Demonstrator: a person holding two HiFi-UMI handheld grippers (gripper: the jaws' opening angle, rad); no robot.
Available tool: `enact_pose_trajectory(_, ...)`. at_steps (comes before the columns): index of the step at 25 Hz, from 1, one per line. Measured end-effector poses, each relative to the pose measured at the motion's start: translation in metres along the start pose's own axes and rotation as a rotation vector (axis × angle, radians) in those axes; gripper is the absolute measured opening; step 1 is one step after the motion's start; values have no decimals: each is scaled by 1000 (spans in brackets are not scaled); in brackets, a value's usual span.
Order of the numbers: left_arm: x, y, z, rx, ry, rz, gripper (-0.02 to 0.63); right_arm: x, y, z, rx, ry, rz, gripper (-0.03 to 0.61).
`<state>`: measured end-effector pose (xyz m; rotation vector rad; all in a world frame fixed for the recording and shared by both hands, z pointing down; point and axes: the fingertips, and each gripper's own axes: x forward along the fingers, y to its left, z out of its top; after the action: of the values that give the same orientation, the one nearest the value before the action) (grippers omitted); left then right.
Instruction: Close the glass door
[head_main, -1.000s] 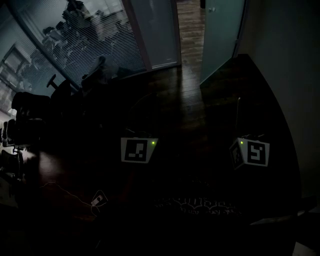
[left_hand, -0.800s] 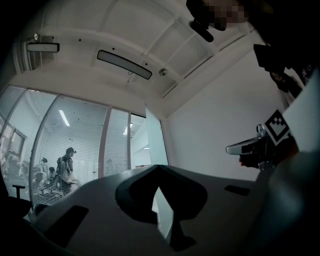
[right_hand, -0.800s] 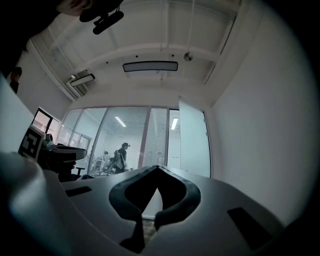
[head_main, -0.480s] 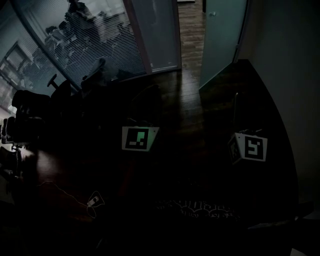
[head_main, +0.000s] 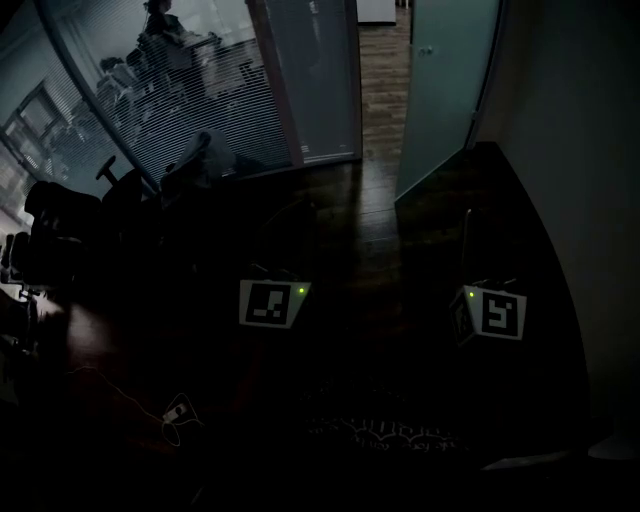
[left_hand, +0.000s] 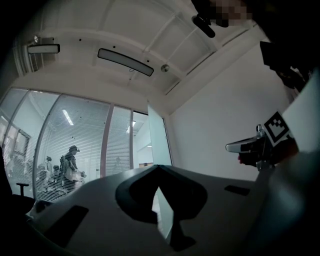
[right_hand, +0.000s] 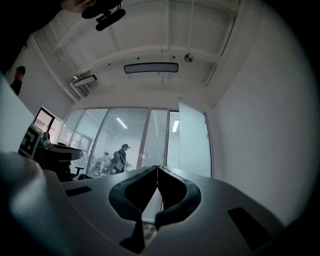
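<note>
Nearest, the left gripper (left_hand: 158, 167) has its dark pads pressed tip to tip with nothing between them. The right gripper (right_hand: 158, 168) is pinched together and empty in the same way. Both hang low over the dark wooden floor (head_main: 380, 250), well short of anything to push.

Ahead stands the tall frosted glass door (head_main: 440, 90), swung open against the plain right-hand wall (head_main: 560, 150), with the lit doorway gap (head_main: 378, 60) just to its left. Compared with a second ago, the door's lower edge sits further down the head view and the panel looms larger, so the person appears to be walking up to it. The door itself has not swung, so closing it has not begun.

Beyond, the slatted-blind glass partition (head_main: 200, 90) shows people in a brighter room.
</note>
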<state>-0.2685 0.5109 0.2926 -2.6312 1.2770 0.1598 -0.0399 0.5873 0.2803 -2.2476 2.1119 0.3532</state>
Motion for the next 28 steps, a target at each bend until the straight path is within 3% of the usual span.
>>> enact_pose_trajectory(8,33,15,-12,1,2,-14,2,30,-4,-10,3,2,-9,3)
enact_pose_trajectory(21,127,69,-40,-35,-3,-56,2,129,-18,-30,11,14,-79,3)
enact_pose_trajectory(28,165,93,-54,-12,3,-55,2,168,-22,-44,22,33,-91,3)
